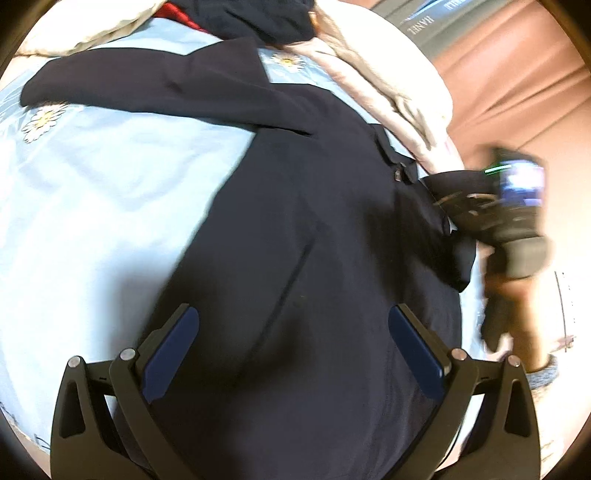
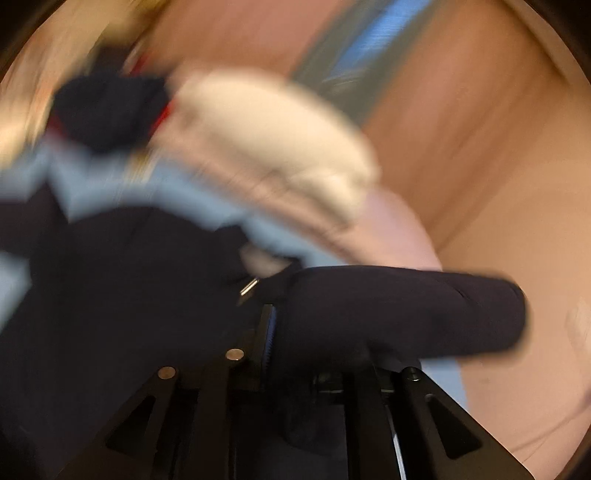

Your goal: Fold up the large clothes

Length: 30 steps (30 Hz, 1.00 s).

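Blue-padded fingers [image 1: 173, 354] of the left claw [image 1: 293, 354] frame the left wrist view, spread wide and released, gripping nothing, above the dark navy fabric jacket [image 1: 295, 229] that fills the space between and ahead of them. Left of this claw lies the pale blue bed sheet printed with white daisies [image 1: 110, 177], and the jacket's long sleeve [image 1: 147, 85] stretches across it ahead and to the left. Far ahead sits a heap of other clothes, dark navy with a strip of red [image 1: 273, 18]. Ahead and to the right, a cream and pale pink padded quilt [image 1: 388, 85] runs along the bed's edge, with reddish-brown wooden flooring [image 1: 517, 81] beyond. To the right of the left claw, the black right claw [image 1: 461, 206] meets the jacket's other sleeve at the garment's edge, blurred by motion.

From the right wrist view, heavily blurred, the right claw [image 2: 273, 325] is clenched on a fold of the navy jacket [image 2: 110, 295], its sleeve [image 2: 406, 310] draped over the right finger and jutting to the right. Ahead lie the blue sheet [image 2: 155, 188] and cream quilt [image 2: 273, 140], with wooden floor [image 2: 480, 147] to the right.
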Each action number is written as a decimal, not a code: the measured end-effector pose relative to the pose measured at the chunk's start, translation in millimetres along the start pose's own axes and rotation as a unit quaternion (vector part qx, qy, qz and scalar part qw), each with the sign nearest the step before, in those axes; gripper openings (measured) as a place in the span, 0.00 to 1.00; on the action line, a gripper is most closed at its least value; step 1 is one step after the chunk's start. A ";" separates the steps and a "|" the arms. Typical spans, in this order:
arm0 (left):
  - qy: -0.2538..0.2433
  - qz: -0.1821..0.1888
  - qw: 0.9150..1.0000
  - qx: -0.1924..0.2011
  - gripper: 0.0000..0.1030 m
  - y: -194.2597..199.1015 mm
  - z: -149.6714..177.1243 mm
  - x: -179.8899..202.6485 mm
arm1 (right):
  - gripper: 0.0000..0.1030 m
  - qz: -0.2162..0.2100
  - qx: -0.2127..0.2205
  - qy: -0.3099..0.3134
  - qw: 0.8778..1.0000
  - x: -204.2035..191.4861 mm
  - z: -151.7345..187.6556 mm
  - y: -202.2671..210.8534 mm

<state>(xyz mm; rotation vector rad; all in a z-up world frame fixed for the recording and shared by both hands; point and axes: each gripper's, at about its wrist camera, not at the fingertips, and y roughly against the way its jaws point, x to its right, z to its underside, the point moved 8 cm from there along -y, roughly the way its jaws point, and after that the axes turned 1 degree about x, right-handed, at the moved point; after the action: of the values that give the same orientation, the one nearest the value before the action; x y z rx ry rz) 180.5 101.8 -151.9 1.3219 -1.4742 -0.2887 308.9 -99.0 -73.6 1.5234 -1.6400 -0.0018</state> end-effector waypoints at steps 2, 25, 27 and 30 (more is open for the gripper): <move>-0.001 -0.008 1.000 0.003 1.00 1.5 -3.3 -7.6 | 0.33 -0.008 -0.052 0.105 0.993 -65.5 26.2 -29.6; -0.046 0.188 0.980 -0.043 0.99 -101.6 -80.6 142.6 | 0.83 -0.361 -0.030 -0.487 0.795 152.4 197.8 -32.1; -0.026 0.202 0.977 -0.056 0.99 -125.8 -86.3 152.3 | 0.83 -0.376 -0.031 -0.545 0.749 163.1 217.9 -45.1; 0.000 0.215 0.974 -0.066 0.98 -154.2 -91.8 162.2 | 0.83 -0.402 -0.036 -0.583 0.705 161.2 230.1 -50.7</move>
<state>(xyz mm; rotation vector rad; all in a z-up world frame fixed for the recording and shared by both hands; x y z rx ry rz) 373.2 -44.3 -145.4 0.8679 -1.6663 -0.1010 238.3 -364.8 -150.6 2.2162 -1.5411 -1.8116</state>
